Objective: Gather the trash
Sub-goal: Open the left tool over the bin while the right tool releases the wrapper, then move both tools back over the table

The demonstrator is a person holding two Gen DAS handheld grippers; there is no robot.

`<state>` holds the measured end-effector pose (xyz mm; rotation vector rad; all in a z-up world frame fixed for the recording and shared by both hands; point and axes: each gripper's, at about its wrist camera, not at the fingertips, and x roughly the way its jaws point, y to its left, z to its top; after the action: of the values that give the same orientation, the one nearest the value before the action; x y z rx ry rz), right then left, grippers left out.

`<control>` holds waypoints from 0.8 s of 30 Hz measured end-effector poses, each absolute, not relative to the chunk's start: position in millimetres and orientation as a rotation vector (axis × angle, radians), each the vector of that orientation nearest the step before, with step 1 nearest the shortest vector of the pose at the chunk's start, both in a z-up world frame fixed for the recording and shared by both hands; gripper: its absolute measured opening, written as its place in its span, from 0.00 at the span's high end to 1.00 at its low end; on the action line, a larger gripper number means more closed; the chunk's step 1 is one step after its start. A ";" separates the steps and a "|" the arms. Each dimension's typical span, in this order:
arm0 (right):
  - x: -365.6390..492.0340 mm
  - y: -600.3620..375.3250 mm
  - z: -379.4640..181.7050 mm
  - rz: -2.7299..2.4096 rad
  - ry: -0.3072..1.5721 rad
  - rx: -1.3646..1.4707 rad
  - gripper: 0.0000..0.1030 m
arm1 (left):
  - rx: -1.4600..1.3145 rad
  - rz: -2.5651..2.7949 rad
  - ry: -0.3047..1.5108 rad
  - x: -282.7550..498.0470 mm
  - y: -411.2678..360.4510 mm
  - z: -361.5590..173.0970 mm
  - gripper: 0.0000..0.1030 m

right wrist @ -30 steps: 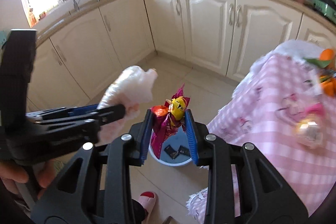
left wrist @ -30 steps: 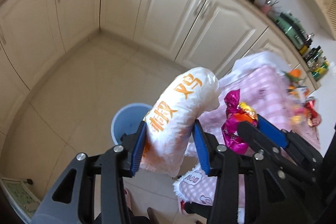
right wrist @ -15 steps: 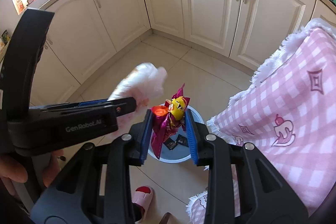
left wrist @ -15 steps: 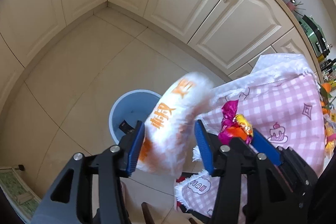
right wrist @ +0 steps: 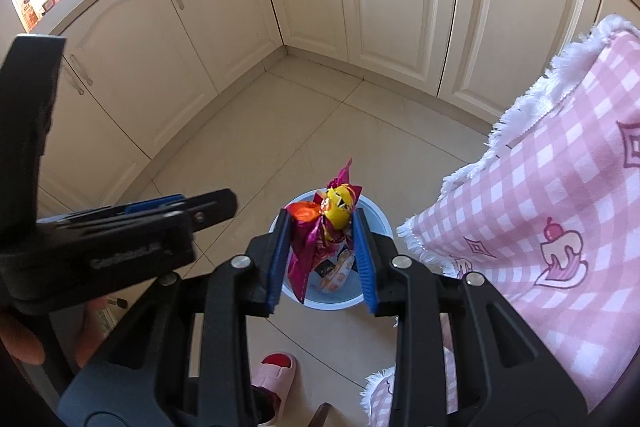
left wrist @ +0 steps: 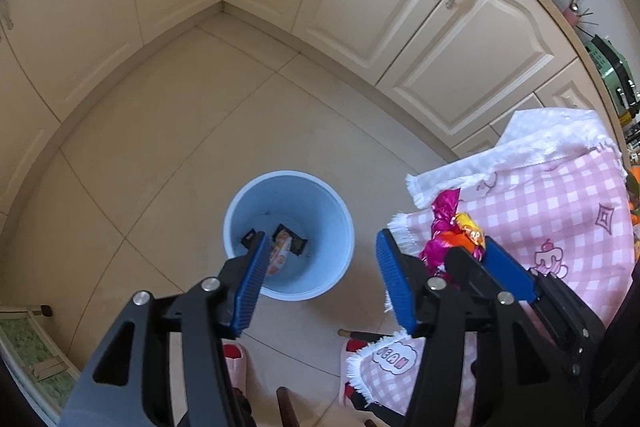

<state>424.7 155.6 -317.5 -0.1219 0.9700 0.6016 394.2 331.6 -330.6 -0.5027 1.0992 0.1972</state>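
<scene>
Left gripper (left wrist: 320, 283): released, nothing held | right gripper (right wrist: 320, 259): clenched on crumpled magenta-orange-yellow foil wrapper (right wrist: 320, 223) above bin | round light-blue plastic bin (left wrist: 340, 211): on tiled floor, containing white-orange snack bag (left wrist: 279, 253), dark scraps | pink checked tablecloth (right wrist: 560, 195): beside bin.

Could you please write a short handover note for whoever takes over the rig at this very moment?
Left gripper: open and empty, above the blue bin on the floor.
Right gripper: shut on the magenta, orange and yellow wrappers, held over the bin beside the pink checked tablecloth.
Done: a white and orange snack bag lies in the bin with a few small dark wrappers.
Left: open the right gripper to drop its wrappers into the bin. Some colourful items show at the far edge of the table, too unclear to judge as trash.
</scene>
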 end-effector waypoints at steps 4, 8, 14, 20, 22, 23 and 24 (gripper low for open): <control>429.5 161.0 -320.0 0.607 0.974 -0.104 0.70 | -0.478 0.228 1.087 388.8 339.1 -323.4 0.47; 432.7 163.0 -315.1 0.609 0.946 -0.087 0.66 | -0.478 0.240 1.063 385.4 343.6 -313.8 0.47; 432.0 163.9 -304.4 0.610 0.920 -0.082 0.62 | -0.492 0.245 1.035 380.6 347.7 -302.1 0.47; 419.3 158.5 -291.3 0.624 0.904 -0.090 0.61 | -0.496 0.232 1.013 371.2 343.8 -287.2 0.47; 410.7 155.0 -278.5 0.630 0.887 -0.085 0.61 | -0.498 0.221 0.999 365.2 341.0 -276.8 0.47; 405.1 153.3 -270.6 0.633 0.873 -0.080 0.61 | -0.496 0.214 0.986 361.1 338.9 -268.6 0.47; 400.6 150.7 -263.7 0.636 0.857 -0.080 0.61 | -0.492 0.206 0.972 356.6 336.5 -259.2 0.47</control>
<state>400.6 150.7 -263.7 -0.0804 0.8570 0.6356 356.6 336.5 -259.2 -0.4921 0.9722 0.2061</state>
